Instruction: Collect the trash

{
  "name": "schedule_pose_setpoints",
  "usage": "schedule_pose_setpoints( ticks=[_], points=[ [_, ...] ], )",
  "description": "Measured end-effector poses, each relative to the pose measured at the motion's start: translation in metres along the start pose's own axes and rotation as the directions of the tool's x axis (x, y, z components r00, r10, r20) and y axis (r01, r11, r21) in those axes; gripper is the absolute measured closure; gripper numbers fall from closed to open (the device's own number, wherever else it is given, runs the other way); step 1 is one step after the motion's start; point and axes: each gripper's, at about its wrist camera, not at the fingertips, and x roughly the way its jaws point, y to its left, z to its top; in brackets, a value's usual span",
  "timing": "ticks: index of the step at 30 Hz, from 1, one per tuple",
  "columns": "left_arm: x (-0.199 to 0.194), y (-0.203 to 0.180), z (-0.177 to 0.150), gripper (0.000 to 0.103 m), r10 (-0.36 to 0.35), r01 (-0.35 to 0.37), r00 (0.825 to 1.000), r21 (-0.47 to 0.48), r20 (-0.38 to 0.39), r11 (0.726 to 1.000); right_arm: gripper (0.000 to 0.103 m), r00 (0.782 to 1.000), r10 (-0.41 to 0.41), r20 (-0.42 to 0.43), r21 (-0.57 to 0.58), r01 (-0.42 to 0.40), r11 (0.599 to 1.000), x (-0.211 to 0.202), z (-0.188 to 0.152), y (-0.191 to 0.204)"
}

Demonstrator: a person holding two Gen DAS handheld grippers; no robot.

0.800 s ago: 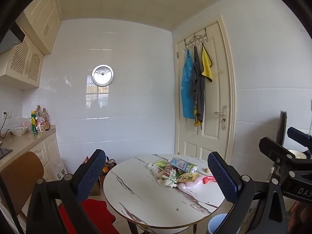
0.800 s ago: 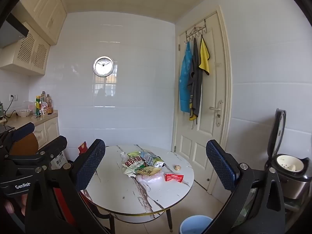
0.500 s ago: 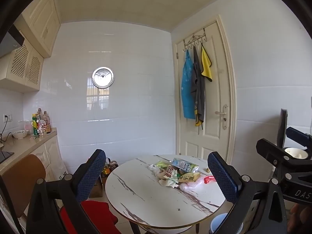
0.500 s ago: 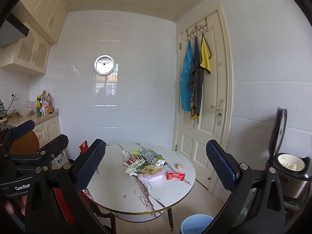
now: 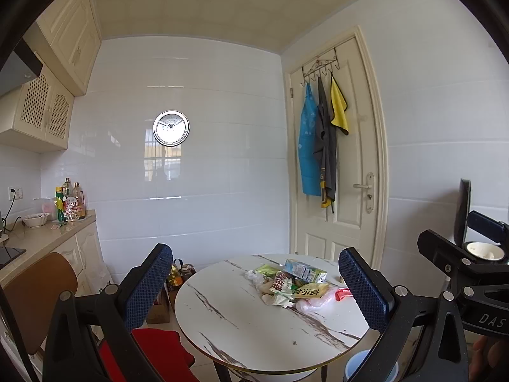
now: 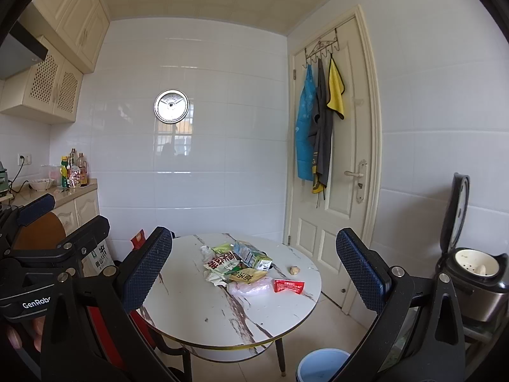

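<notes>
A heap of trash (image 5: 291, 285) lies on a round marble-look table (image 5: 241, 324): snack wrappers, a drink carton (image 6: 253, 254), a pink plastic bag (image 6: 249, 288), a red packet (image 6: 289, 285) and a small beige lump (image 6: 293, 270). The heap also shows in the right wrist view (image 6: 237, 265). A blue bin (image 6: 321, 366) stands on the floor by the table's near right side. My left gripper (image 5: 254, 283) is open and empty, well short of the table. My right gripper (image 6: 253, 270) is open and empty, also short of it.
A brown chair with a red cushion (image 5: 152, 347) stands left of the table. A counter (image 5: 38, 238) with bottles runs along the left wall. A rice cooker (image 6: 474, 273) with its lid up stands at right. A door (image 6: 337, 165) with hung cloths is behind the table.
Both grippers have drifted slightly, so the table and trash sit a little further right and nearer in both views. Both stay open and empty.
</notes>
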Motion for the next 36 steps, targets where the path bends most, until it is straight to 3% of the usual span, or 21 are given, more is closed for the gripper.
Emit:
schedule_pose_setpoints(
  ticks=[36],
  points=[
    [-0.0020, -0.0082, 0.0016, 0.001, 0.022, -0.022, 1.000, 0.012, 0.001, 1.000, 0.000, 1.000, 0.012, -0.009, 0.019, -0.012, 1.000, 0.0035, -0.0040, -0.0017]
  ],
)
